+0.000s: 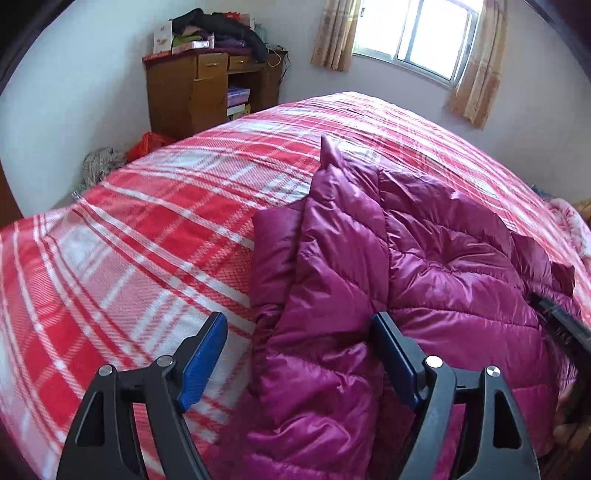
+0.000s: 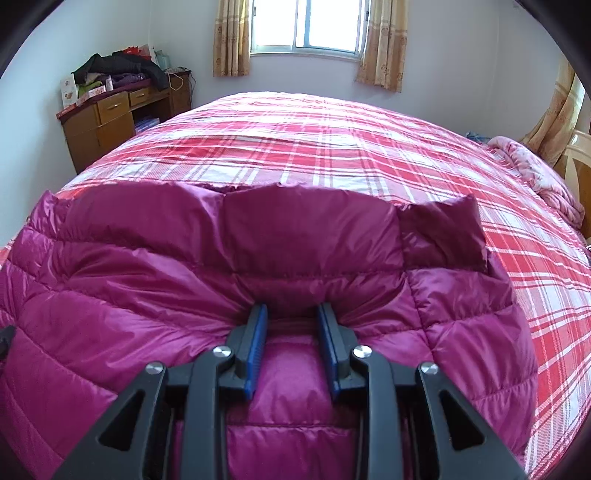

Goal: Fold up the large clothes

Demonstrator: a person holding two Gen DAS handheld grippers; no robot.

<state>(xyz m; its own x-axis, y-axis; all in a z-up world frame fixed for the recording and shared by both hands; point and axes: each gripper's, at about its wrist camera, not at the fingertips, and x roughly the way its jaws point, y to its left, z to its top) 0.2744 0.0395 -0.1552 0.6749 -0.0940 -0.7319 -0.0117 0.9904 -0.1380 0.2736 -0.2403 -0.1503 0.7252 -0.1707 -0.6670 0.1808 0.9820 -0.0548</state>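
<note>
The quilted jacket [image 2: 258,258] is glossy, smooth magenta cloth, puffed between stitched seams. Beneath it lies a matt, woven plaid bedcover [image 1: 129,240]; at upper left stands a varnished wooden desk [image 1: 184,96].

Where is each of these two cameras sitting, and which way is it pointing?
Left wrist view: rides on the left gripper, looking down across the plaid bed at the jacket; its jaws stand open, gripping nothing.
Right wrist view: rides on the right gripper, facing the window; its jaws pinch a fold of the jacket.
Both share the jacket, bed, window and wooden desk.
</note>
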